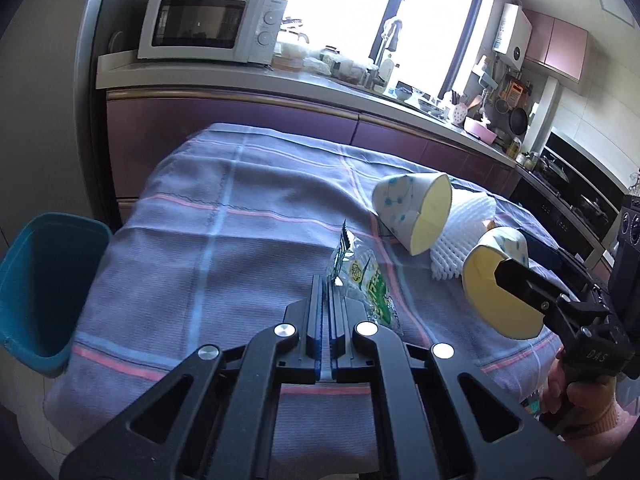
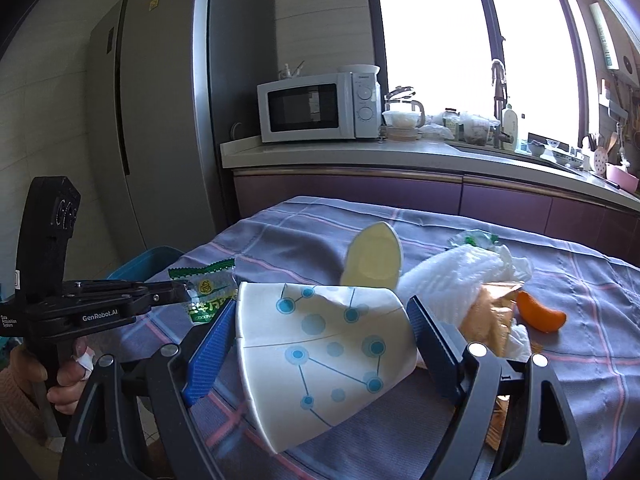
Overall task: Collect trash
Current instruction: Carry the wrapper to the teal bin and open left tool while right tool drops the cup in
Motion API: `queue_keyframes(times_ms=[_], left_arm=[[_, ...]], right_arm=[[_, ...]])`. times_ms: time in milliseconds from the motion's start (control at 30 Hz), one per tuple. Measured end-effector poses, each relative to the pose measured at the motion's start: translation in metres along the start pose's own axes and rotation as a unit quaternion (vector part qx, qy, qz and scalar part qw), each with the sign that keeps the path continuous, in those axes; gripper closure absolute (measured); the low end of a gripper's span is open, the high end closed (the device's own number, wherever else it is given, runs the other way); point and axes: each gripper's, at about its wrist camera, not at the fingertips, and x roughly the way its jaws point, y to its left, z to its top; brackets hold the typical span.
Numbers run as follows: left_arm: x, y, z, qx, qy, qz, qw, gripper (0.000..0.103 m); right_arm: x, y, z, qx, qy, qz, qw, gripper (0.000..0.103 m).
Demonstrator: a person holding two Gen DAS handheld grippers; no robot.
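Between my left gripper's (image 1: 327, 280) closed blue pads sits the green-and-clear snack wrapper (image 1: 362, 280), pinched at its near edge and lifted off the checked purple tablecloth (image 1: 224, 240). Off to that claw's left, below the table edge, stands the teal bin (image 1: 48, 280). To its right, my right gripper (image 2: 320, 312) clasps a crumpled paper cup (image 2: 328, 356) printed with blue dots, a pad against each flattened side and the rim towards me. Just beyond that claw stands a second flattened cup (image 2: 374, 258), with white foam netting (image 2: 448, 280) to its right. Farther right lies an orange segment (image 2: 540, 314) beside crumpled tissue (image 2: 518, 334).
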Motion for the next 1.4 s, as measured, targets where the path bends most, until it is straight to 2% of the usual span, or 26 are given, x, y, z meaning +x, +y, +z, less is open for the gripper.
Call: queue_keyframes(times_ms=[333, 533, 767, 1000, 1133, 1300, 1400], left_arm=[[-0.059, 0.084, 0.007, -0.067, -0.049, 0.074, 0.9937, 0.1], [-0.087, 0.135, 0.01, -0.1, -0.075, 0.135, 0.9829, 0.1], [-0.101, 0.191, 0.007, -0.14, -0.079, 0.2, 0.9665, 0.1], [-0.089, 0.233, -0.004, -0.166, -0.061, 0.239, 0.9548, 0.1], [-0.078, 0.247, -0.007, -0.173, -0.045, 0.255, 0.9502, 0.1], [-0.064, 0.261, -0.011, -0.18, -0.025, 0.255, 0.9497, 0.099], [-0.058, 0.266, -0.013, -0.186, -0.017, 0.257, 0.948, 0.093]], right_arm=[[0.059, 0.067, 0.032, -0.052, 0.023, 0.098, 0.994, 0.021], [0.096, 0.113, 0.048, -0.078, 0.04, 0.153, 0.984, 0.021], [0.134, 0.163, 0.064, -0.105, 0.06, 0.203, 0.972, 0.021], [0.172, 0.208, 0.07, -0.138, 0.09, 0.223, 0.961, 0.021], [0.192, 0.233, 0.07, -0.156, 0.121, 0.224, 0.954, 0.021], [0.217, 0.253, 0.068, -0.166, 0.164, 0.226, 0.946, 0.021], [0.228, 0.261, 0.067, -0.172, 0.188, 0.222, 0.941, 0.021]])
